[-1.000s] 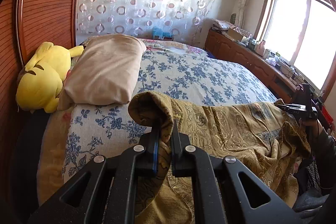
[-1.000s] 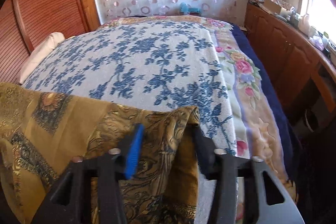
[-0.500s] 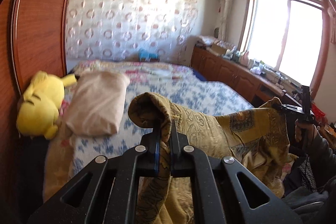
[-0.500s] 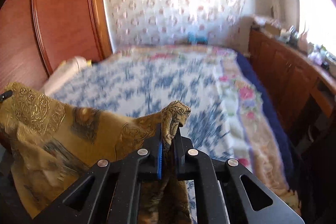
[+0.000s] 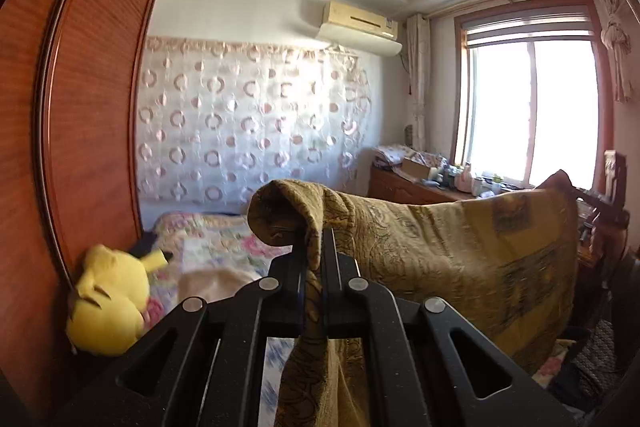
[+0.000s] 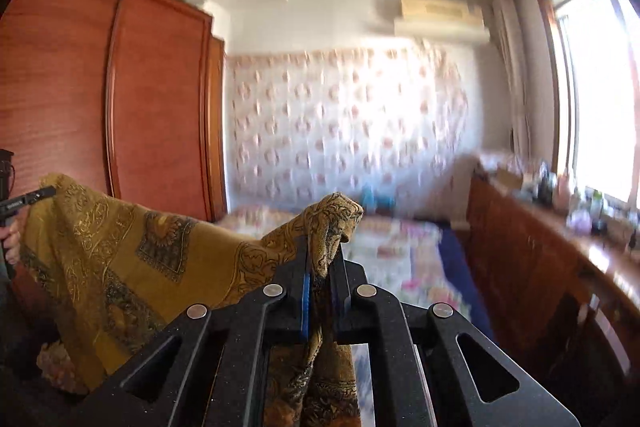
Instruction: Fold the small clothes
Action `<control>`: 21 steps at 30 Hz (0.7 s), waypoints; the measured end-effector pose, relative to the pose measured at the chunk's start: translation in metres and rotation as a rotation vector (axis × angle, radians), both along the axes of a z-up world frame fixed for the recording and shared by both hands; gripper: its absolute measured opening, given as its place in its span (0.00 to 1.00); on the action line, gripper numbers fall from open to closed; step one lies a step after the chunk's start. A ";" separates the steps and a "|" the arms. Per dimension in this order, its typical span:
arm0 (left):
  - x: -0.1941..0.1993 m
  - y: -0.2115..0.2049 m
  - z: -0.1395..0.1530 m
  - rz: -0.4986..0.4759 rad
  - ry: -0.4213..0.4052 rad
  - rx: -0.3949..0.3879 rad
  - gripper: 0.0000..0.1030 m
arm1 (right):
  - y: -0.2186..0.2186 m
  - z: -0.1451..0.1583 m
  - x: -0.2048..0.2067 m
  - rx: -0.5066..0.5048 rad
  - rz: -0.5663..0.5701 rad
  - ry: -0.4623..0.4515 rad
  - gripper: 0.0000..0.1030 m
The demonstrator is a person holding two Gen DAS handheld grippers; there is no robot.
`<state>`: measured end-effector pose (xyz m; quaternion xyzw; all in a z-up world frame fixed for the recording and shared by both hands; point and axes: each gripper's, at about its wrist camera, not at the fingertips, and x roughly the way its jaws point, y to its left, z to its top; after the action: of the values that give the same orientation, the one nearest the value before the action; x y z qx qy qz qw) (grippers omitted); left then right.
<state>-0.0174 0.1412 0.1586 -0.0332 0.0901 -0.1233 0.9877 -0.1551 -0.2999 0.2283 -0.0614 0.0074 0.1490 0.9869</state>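
Mustard-gold patterned cloth (image 5: 460, 259) hangs spread across the lower half of both frames, raised above the floral bed (image 5: 216, 239). Left tongs (image 5: 314, 267), bottom centre of the left wrist view, are clamped on one bunched corner; right tongs (image 6: 320, 267), bottom centre of the right wrist view, are clamped on the opposite corner. A yellow Pikachu plush (image 5: 108, 303) lies lower left beside the wooden wardrobe (image 5: 80, 131).
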 end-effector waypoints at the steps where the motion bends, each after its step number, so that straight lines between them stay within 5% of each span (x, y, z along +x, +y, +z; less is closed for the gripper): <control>1: 0.012 0.000 0.009 0.019 -0.009 0.019 0.06 | 0.003 0.017 0.005 -0.017 -0.007 -0.019 0.06; 5: 0.083 -0.008 0.029 0.110 -0.015 0.088 0.06 | 0.025 0.068 0.073 -0.095 -0.071 0.006 0.06; 8: 0.150 -0.013 0.008 0.115 0.064 0.128 0.10 | 0.051 0.067 0.157 -0.166 -0.150 0.103 0.07; 10: 0.199 -0.016 -0.024 0.070 0.155 0.129 0.27 | 0.069 0.048 0.211 -0.203 -0.234 0.204 0.08; 12: 0.239 -0.018 -0.065 0.061 0.256 0.150 0.41 | 0.073 0.013 0.265 -0.203 -0.322 0.346 0.21; 14: 0.262 -0.023 -0.107 0.052 0.356 0.171 0.41 | 0.072 -0.026 0.296 -0.183 -0.376 0.455 0.27; 19: 0.259 -0.040 -0.169 -0.022 0.470 0.190 0.77 | 0.074 -0.090 0.307 -0.206 -0.327 0.549 0.39; 21: 0.254 -0.051 -0.189 -0.056 0.511 0.207 0.77 | 0.072 -0.104 0.301 -0.236 -0.304 0.560 0.41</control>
<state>0.2363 0.0898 -0.0302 0.0404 0.3491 -0.1282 0.9274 0.1457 -0.2282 0.1239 -0.1302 0.3046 0.0095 0.9435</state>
